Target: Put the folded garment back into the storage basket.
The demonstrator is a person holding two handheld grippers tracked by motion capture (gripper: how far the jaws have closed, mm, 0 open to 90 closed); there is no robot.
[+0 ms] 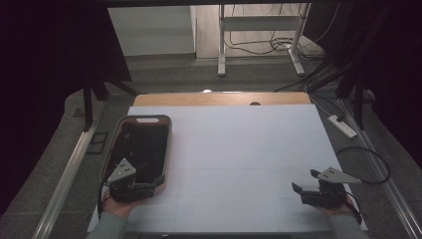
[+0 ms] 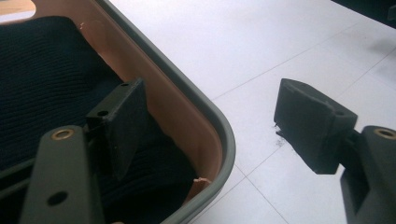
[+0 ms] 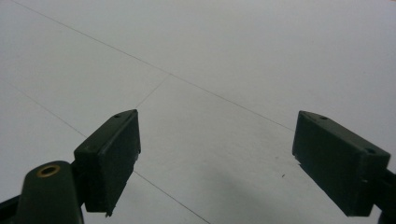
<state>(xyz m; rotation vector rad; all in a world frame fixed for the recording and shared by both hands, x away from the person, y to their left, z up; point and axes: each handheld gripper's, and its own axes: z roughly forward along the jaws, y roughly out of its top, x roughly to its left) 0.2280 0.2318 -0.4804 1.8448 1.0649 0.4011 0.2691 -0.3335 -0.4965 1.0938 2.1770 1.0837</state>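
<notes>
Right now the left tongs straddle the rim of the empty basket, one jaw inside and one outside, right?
Not quite: the basket isn't empty. The left gripper view shows dark knitted cloth lying in it. The left tongs do straddle its rim, one jaw inside, one outside.

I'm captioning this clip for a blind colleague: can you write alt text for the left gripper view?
The left tool straddles the near corner of a tub with a grey rim and a tan inner wall: one jaw is inside, over the dark knitted cloth in it, and the other is outside, above the white table. The jaws are open and grip nothing.
</notes>
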